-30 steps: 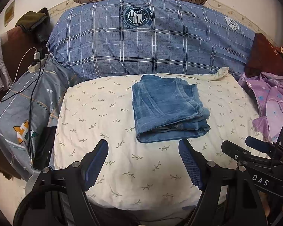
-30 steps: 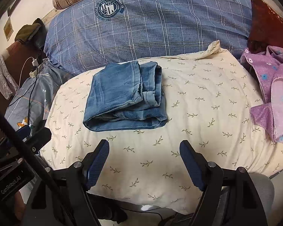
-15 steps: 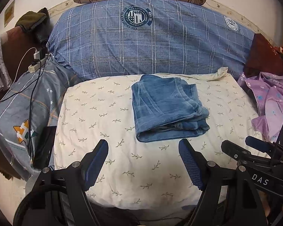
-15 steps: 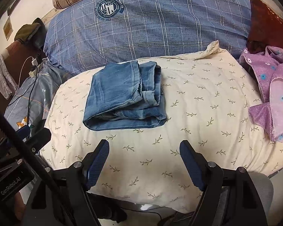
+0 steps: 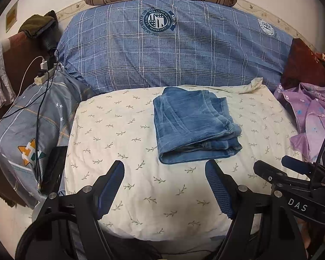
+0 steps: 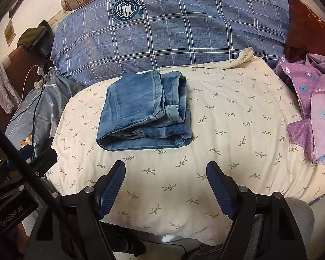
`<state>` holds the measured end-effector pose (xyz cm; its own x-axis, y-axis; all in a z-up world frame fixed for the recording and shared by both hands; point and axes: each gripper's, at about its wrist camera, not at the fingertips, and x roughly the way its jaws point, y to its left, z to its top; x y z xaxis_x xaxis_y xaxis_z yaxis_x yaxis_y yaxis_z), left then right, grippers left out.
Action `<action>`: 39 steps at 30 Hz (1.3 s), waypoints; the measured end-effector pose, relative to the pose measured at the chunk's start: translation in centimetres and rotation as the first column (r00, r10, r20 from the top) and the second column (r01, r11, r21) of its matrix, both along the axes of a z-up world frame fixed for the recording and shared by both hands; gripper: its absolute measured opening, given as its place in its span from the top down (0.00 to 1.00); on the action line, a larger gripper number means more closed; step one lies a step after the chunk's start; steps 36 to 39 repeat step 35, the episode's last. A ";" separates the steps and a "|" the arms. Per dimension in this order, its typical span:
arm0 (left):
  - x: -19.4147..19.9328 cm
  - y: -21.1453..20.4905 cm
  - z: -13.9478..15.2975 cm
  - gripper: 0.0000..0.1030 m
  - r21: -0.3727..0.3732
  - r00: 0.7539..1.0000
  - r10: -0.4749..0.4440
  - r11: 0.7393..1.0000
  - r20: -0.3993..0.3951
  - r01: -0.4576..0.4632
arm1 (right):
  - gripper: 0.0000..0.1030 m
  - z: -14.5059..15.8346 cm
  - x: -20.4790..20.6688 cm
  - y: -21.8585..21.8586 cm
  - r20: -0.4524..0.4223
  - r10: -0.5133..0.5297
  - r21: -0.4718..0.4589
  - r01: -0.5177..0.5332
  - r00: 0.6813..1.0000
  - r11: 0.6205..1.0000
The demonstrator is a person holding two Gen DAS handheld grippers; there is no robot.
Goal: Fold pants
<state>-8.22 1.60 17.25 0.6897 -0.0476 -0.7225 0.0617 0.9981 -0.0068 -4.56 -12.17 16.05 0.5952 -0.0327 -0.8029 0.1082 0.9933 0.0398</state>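
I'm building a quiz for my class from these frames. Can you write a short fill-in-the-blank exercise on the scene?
1. The jeans lie ____ into a compact bundle.
2. They rest on a cream cover printed with small ____.
3. Both the left gripper and right gripper are ____.

Missing words: folded; leaf sprigs; open

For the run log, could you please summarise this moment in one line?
jeans: folded, on cream pillow | left gripper: open | right gripper: open

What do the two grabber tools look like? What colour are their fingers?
Both are black frames with silver screws. The left tool and right tool have dark blue, bumpy finger pads. The right tool's side reads "DAS", with a black cable; the left's reads "GenRobot.AI".
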 end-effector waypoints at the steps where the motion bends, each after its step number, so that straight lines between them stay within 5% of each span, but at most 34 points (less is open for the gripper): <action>1: 0.0 0.0 0.0 0.25 0.000 1.000 0.000 1.000 0.000 0.000 | 0.24 0.0 0.0 0.1 -0.001 0.003 0.000 -0.003 1.000 1.000; 39: 3.5 1.6 -2.4 0.25 -0.041 1.000 -0.017 0.999 0.003 0.017 | 0.24 -0.7 0.8 -1.3 -0.008 -0.026 0.006 0.026 1.000 1.000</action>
